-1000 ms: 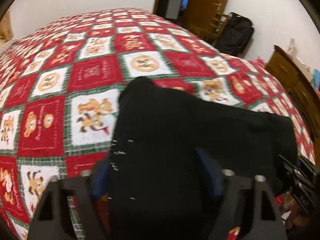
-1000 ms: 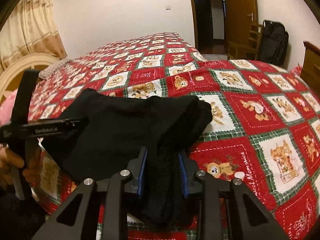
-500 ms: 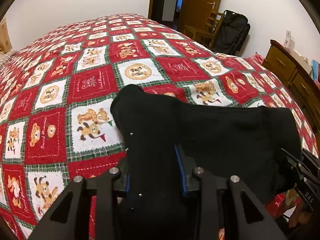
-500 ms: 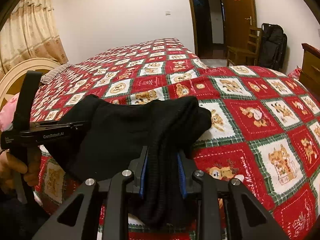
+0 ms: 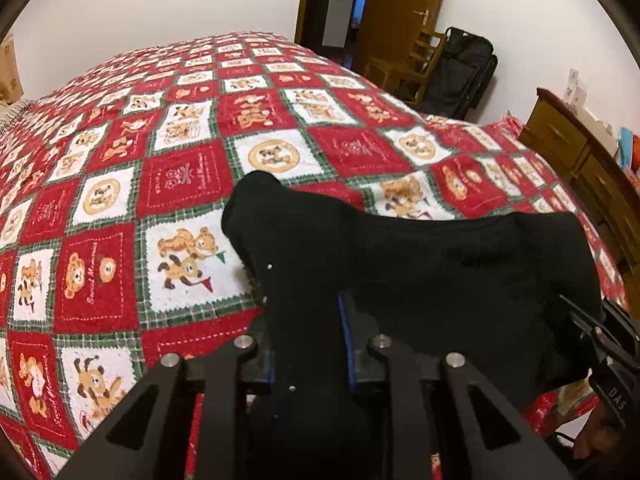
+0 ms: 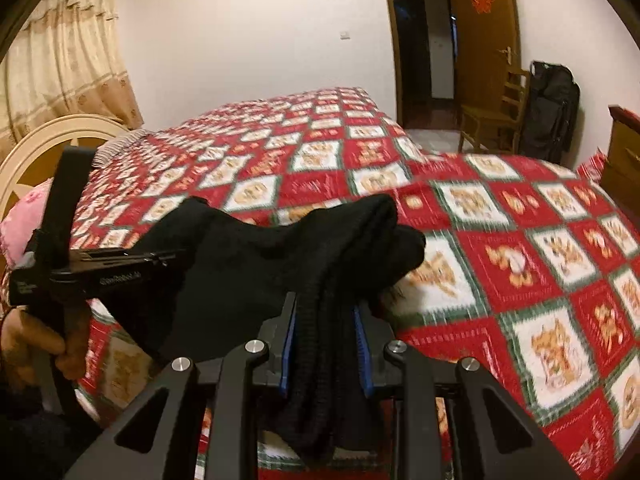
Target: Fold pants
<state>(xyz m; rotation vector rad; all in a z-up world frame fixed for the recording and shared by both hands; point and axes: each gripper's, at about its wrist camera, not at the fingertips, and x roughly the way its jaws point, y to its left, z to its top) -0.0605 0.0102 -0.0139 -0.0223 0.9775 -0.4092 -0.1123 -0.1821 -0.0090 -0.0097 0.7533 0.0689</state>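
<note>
Black pants [image 5: 440,264] hang stretched between my two grippers above the near edge of the bed. My left gripper [image 5: 306,320] has its jaws closing, and its blue pads press a bunched edge of the fabric between them. At the other end, a thick fold of the pants [image 6: 248,256] sits clamped in my right gripper [image 6: 326,312], which is shut on it. The left gripper [image 6: 100,276] shows at the left of the right wrist view, held by a hand [image 6: 36,344]. The right gripper [image 5: 600,340] peeks in at the right edge of the left wrist view.
A red, white and green bear-patterned quilt [image 5: 168,184] covers the bed. A cream headboard [image 6: 48,140] and pink pillow [image 6: 16,224] lie left. A wooden dresser [image 5: 580,160], chair [image 6: 492,120], black bag [image 6: 552,112] and open wooden door [image 5: 392,12] stand beyond the bed.
The left gripper's jaws went from wide apart to pinched on the pants' edge. The right gripper rose slightly, lifting its end of the pants.
</note>
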